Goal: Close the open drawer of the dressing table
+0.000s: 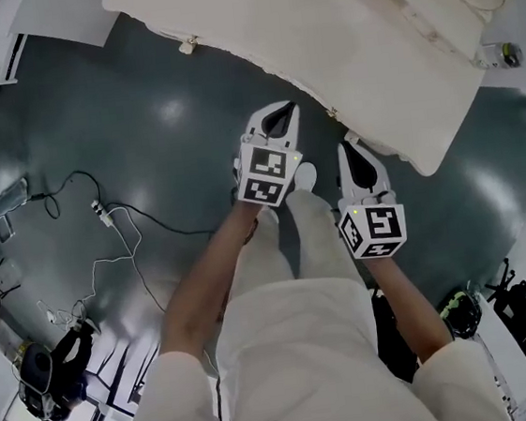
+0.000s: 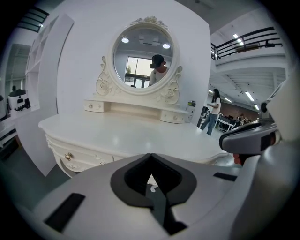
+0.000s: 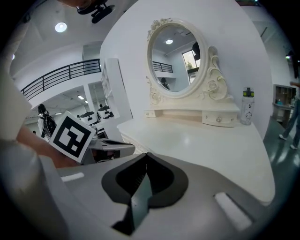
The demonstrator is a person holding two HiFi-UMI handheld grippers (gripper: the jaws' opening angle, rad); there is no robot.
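The white dressing table (image 1: 337,36) fills the top of the head view, with a carved oval mirror (image 2: 143,58) at its back. Small brass knobs (image 1: 332,112) mark its curved front; another knob (image 2: 69,156) shows on a front drawer in the left gripper view. None of the views shows a drawer clearly pulled out. My left gripper (image 1: 281,118) hovers just in front of the table's edge, jaws together and holding nothing (image 2: 150,157). Beside it my right gripper (image 1: 352,146) is also shut and holding nothing (image 3: 146,157), close to the front edge.
A water bottle (image 3: 247,107) stands at the table's right back corner (image 1: 508,54). White cables (image 1: 103,214) trail over the grey floor at left. Dark equipment (image 1: 50,371) sits at the lower left. A person (image 2: 214,110) stands far off in the hall.
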